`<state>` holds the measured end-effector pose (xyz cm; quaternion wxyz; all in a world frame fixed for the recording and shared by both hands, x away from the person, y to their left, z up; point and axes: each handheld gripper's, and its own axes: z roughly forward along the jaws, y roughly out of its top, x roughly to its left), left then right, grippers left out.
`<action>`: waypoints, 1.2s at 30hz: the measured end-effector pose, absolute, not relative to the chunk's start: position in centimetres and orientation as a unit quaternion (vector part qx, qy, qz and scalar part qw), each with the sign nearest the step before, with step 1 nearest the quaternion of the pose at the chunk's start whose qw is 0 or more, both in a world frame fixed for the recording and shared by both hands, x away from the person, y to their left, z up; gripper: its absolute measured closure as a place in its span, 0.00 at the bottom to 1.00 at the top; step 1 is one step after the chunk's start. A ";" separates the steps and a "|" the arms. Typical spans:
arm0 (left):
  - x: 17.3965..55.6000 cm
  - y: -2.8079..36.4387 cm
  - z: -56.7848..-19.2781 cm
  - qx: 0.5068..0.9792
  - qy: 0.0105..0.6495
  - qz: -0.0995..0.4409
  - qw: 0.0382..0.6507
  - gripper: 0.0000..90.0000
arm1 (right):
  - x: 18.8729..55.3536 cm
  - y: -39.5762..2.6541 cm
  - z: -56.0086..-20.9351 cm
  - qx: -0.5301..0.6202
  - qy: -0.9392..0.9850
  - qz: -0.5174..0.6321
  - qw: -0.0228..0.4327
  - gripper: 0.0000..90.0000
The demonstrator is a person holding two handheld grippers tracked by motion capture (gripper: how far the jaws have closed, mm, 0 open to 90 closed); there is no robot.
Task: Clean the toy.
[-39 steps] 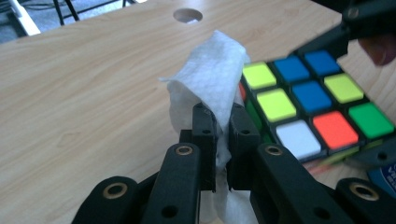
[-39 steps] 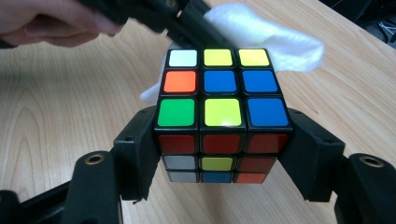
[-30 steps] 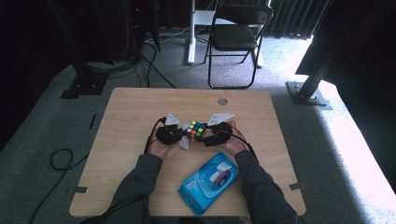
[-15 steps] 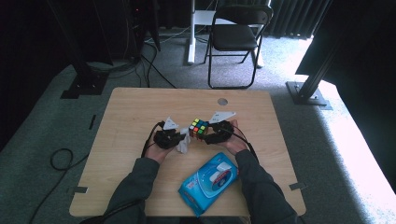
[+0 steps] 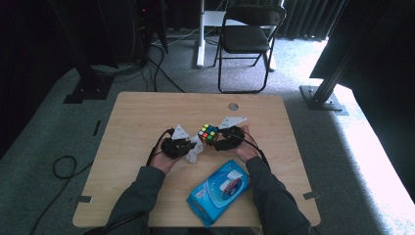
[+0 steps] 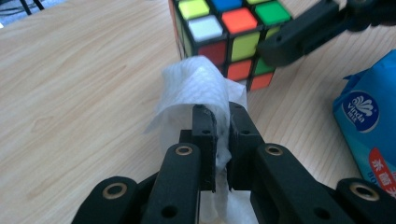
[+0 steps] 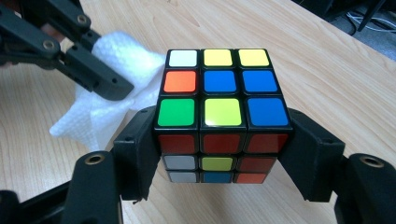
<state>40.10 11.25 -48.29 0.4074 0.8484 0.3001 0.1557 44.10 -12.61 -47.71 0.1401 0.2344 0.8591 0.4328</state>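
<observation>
A scrambled Rubik's cube (image 5: pixel 208 133) (image 7: pixel 219 112) is held just above the wooden table (image 5: pixel 147 112), with my right gripper (image 5: pixel 219 140) (image 7: pixel 219 154) shut on its two sides. My left gripper (image 5: pixel 192 147) (image 6: pixel 222 135) is shut on a crumpled white wipe (image 6: pixel 196 93) (image 5: pixel 193 149) (image 7: pixel 107 112). The wipe sits right beside the cube's (image 6: pixel 224 37) lower left side, about touching it. In the left gripper view one black finger (image 6: pixel 303 32) of the right gripper presses on the cube.
A blue pack of wet wipes (image 5: pixel 219 190) (image 6: pixel 369 116) lies on the table near its front edge, between the person's forearms. A round cable hole (image 5: pixel 233 106) is at the table's far side. A black folding chair (image 5: pixel 247 39) stands beyond the table.
The left gripper with the wipe has dropped slightly and shifted left along the cube's side. The cube and the right gripper have stayed about where they were.
</observation>
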 end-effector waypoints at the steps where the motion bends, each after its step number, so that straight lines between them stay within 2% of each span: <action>1: 40.1 11.2 -48.2 0.848 0.300 0.157 0.407 0.93 | 44.1 -12.5 -47.8 0.234 0.860 0.432 0.139 0.38; 15: 39.9 10.5 -46.1 0.840 0.282 0.162 0.435 0.93 | 44.0 -12.0 -48.1 0.228 0.867 0.422 0.132 0.38; 30: 39.8 10.1 -46.9 0.846 0.281 0.160 0.423 0.93 | 44.0 -11.9 -48.2 0.230 0.866 0.423 0.136 0.38; 36: 39.8 9.4 -48.2 0.857 0.279 0.152 0.405 0.93 | 44.1 -12.0 -48.1 0.234 0.862 0.428 0.135 0.38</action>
